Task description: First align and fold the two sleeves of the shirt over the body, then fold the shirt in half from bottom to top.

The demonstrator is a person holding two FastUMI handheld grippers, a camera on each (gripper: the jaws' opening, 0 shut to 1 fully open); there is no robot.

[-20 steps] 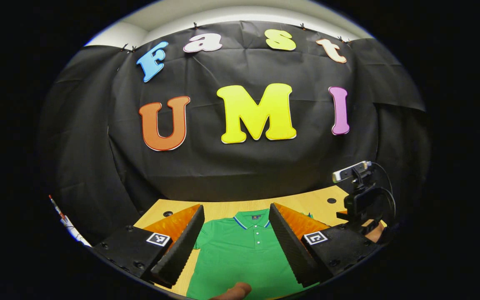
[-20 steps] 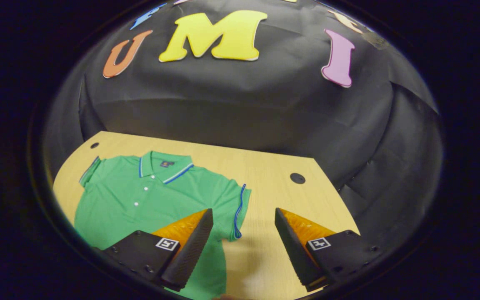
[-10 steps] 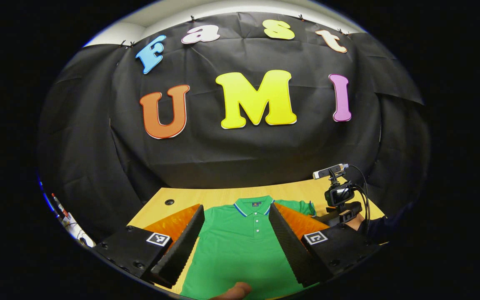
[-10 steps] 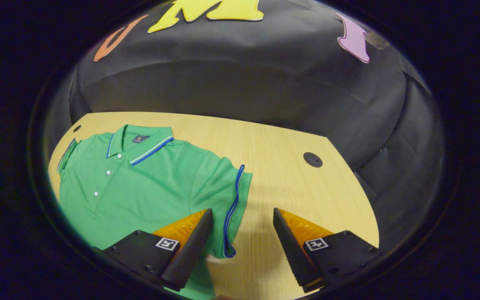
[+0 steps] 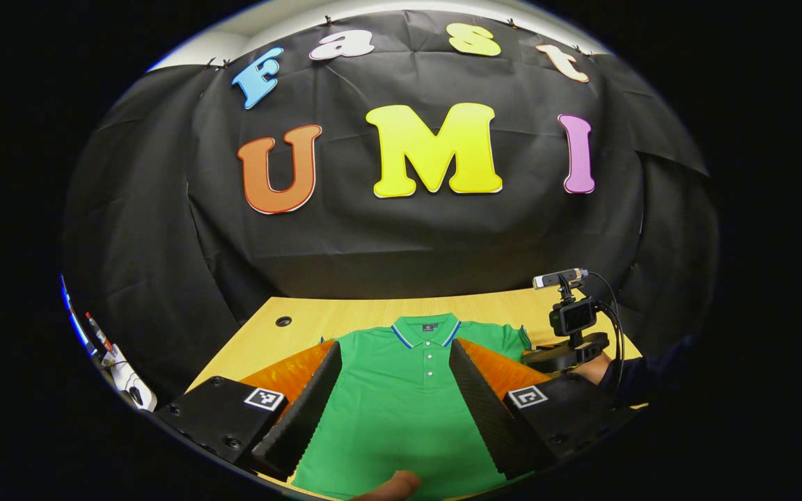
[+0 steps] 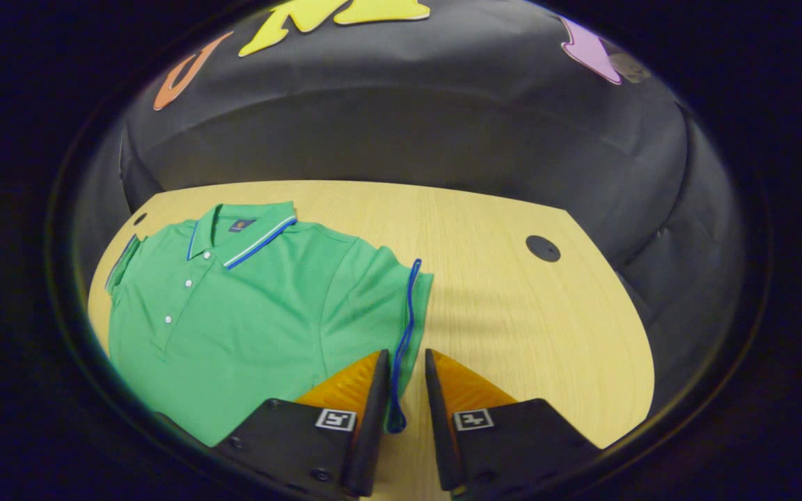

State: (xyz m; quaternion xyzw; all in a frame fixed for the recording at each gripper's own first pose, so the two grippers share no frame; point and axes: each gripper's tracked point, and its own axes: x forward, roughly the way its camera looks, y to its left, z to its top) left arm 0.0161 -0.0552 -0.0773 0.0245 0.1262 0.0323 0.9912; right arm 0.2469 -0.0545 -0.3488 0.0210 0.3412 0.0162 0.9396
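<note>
Shirt, green with a blue-edged collar toward 12 o'clock, lies flat and face up on the wooden desk, both sleeves spread out. In the right gripper view the right tongs are nearly closed, their fingers on either side of the blue-trimmed cuff of one sleeve, though I cannot tell if both press on it. In the left gripper view the left tongs gape wide and empty above the shirt's body, with the other gripper at 3 o'clock.

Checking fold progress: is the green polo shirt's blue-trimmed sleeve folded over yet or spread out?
Spread out: the blue-trimmed sleeve lies flat beside the green polo shirt body.
</note>
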